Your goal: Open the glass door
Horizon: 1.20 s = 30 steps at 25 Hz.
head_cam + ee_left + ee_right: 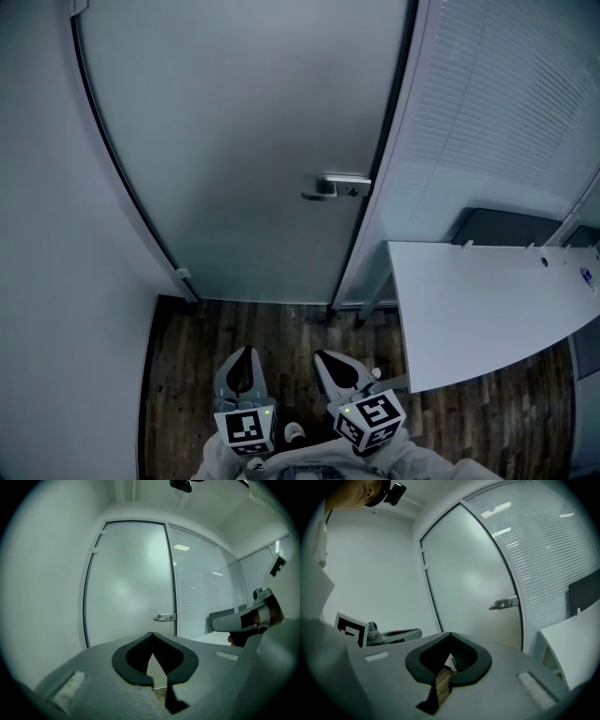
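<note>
Left hand-held gripper [246, 351] and right hand-held gripper [324, 356] are both clenched and empty, well short of the glass door [244, 141] ahead. The lever handle [337, 186] sits at its right edge. Open the right jaws early, clamp the lever squarely, then press down.

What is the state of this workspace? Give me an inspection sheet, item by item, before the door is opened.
Surface: dark wood-plank floor.
Job's things: frosted glass door, shut; lever handle at its right edge, untouched; hinges on its left edge.
Clutter: nothing seen.
Grippers: left gripper and right gripper, each with jaws together and nothing between them, held low side by side, short of the door.
Cables: nothing seen.
Surroundings: white wall to the left; glazed partition with blinds to the right; white desk beside the doorway.
</note>
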### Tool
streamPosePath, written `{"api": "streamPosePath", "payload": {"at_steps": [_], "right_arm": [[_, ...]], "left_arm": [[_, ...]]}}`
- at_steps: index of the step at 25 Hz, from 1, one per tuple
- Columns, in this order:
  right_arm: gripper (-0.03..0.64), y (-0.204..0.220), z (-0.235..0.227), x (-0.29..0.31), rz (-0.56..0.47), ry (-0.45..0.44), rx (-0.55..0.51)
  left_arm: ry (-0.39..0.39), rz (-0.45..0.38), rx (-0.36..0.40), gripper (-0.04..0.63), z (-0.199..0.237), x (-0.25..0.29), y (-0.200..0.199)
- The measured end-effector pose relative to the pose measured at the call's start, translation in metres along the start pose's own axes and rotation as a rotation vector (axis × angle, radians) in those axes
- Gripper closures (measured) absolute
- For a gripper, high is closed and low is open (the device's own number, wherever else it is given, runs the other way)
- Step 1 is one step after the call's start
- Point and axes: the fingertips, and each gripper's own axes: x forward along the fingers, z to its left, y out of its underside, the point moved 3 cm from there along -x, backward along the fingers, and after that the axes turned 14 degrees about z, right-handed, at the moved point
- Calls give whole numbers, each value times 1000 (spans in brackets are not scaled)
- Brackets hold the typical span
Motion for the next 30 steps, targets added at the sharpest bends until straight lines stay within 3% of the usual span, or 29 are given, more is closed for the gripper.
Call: {"api": "streamPosePath", "payload": {"at_steps": [8,17,26,30], "right_arm": [[614,-8,-38,29,21,43,32],[614,-55,-88,83,-14,29,28],[614,-111,-165,126,-16,62,47],[614,-140,-196,130,-24,70,25]], "left_arm": [[58,8,10,594,-10,48,1],[33,-3,37,594,2,122,-38],[79,-9,131,594,-16,224,-100],[72,-33,216,594,-31,252,-134]]}}
